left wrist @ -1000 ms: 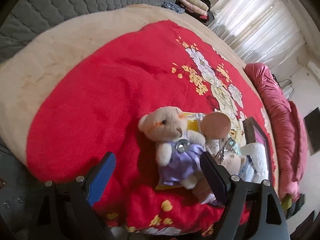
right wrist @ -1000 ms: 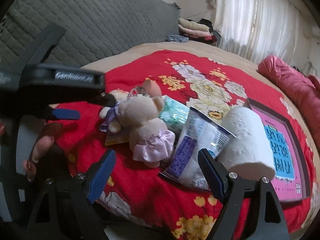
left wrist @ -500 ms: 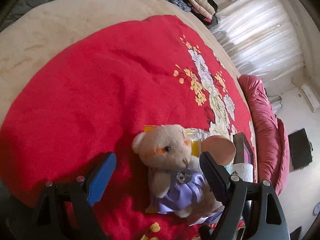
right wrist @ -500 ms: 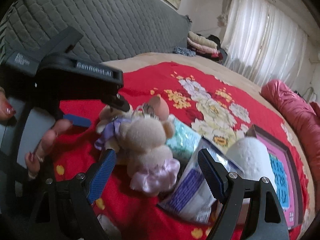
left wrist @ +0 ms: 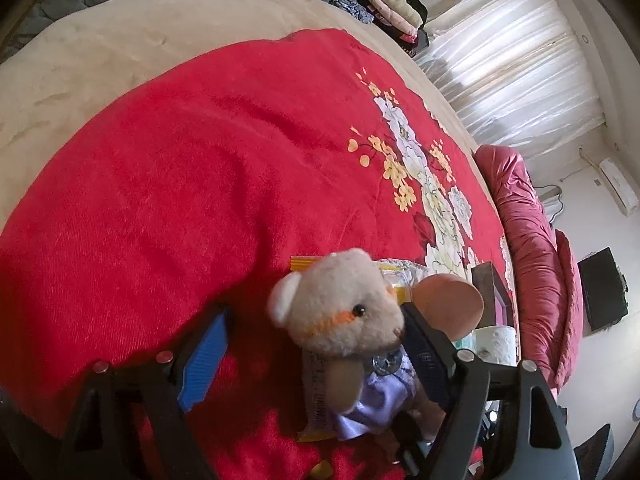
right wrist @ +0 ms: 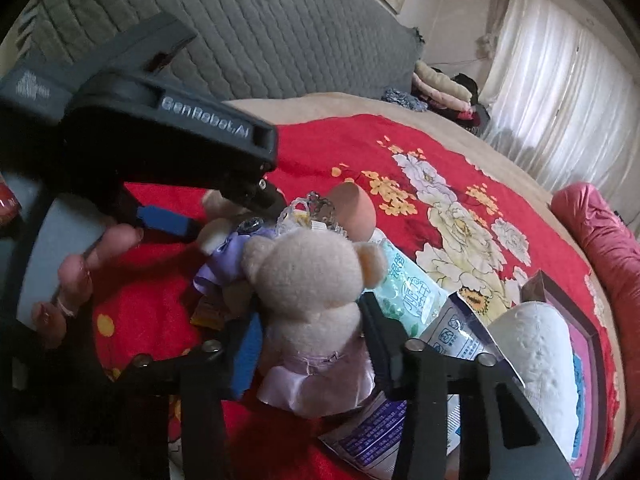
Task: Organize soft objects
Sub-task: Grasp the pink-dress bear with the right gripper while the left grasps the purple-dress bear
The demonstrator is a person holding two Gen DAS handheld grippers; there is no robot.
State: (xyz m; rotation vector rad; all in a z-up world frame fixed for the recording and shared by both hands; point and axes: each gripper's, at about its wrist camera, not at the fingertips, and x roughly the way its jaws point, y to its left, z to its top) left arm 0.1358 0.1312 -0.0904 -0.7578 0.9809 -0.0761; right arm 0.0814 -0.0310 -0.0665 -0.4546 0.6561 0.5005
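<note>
Left wrist view: the left gripper (left wrist: pixel 316 344) is standing wide, jaws having just been closing a little, with the mouse toy in the purple dress (left wrist: pixel 344 320) between them. The far jaw is lying against its side; the blue pad (left wrist: pixel 206 360) is well clear, so nothing is gripped yet. The toy is lying on the red blanket (left wrist: pixel 180 168) over a yellow packet (left wrist: pixel 316 428). Judgement: centre the jaws on the body, not the head, before squeezing, and keep the packet out of the bite.

Right wrist view: the right gripper (right wrist: pixel 308 344) is straddling the bear in the pink skirt (right wrist: pixel 312 304), jaws having just been closing; both pads are appearing to press its waist. The bear is lying on the blanket beside a tissue pack (right wrist: pixel 408 296) and a paper roll (right wrist: pixel 536 364). Judgement: squeeze until the plush is compressing, then lift straight so neighbours are not dragged. The person's hand (right wrist: pixel 84 272) is holding the left gripper close by; keep the two apart.
</note>
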